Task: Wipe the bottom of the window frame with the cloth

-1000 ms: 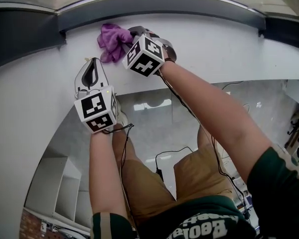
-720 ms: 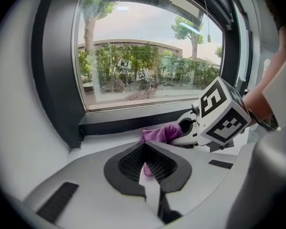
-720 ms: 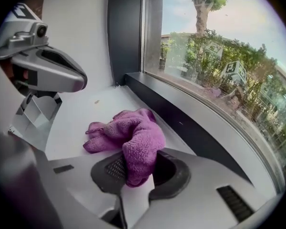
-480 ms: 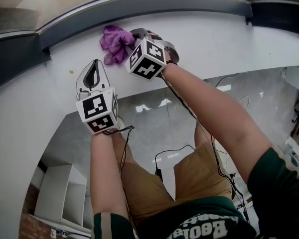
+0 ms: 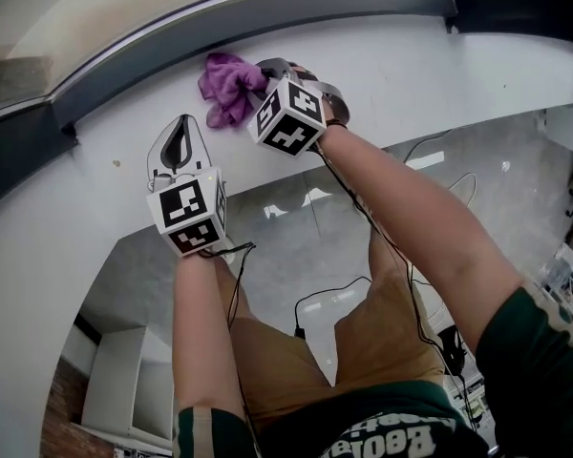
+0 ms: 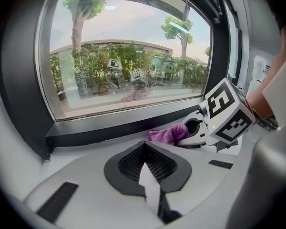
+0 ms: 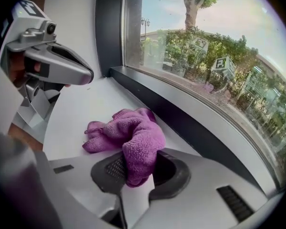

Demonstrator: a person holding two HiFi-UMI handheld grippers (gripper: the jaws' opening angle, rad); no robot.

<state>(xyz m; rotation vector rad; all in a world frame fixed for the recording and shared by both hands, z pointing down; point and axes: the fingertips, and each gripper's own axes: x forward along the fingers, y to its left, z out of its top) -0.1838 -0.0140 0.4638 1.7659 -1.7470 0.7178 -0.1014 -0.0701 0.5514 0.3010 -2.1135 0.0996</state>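
Right hand-held gripper [image 5: 260, 72] is clamped on a crumpled purple microfibre cloth [image 5: 227, 86]. In the right gripper view a fold of the cloth [image 7: 128, 132] is pinched between the dark jaw pads, and the rest lies bunched on the white window sill [image 7: 81, 113] ahead of the hand-held gripper [image 7: 135, 170]. The bunch sits just beside the dark bottom rail of the window frame [image 7: 181, 118]. I cannot tell whether it touches the rail.

Left hand-held gripper [image 5: 178, 139] has its jaws together with nothing between them. Its own view shows the tips of the hand-held gripper [image 6: 144, 147] meeting over the sill. It is on the person's left of the cloth [image 6: 167, 134] and apart from it, pointing at the same rail [image 6: 109, 130]. Beyond the glass pane [image 6: 128, 56] I see trees and a hedge.
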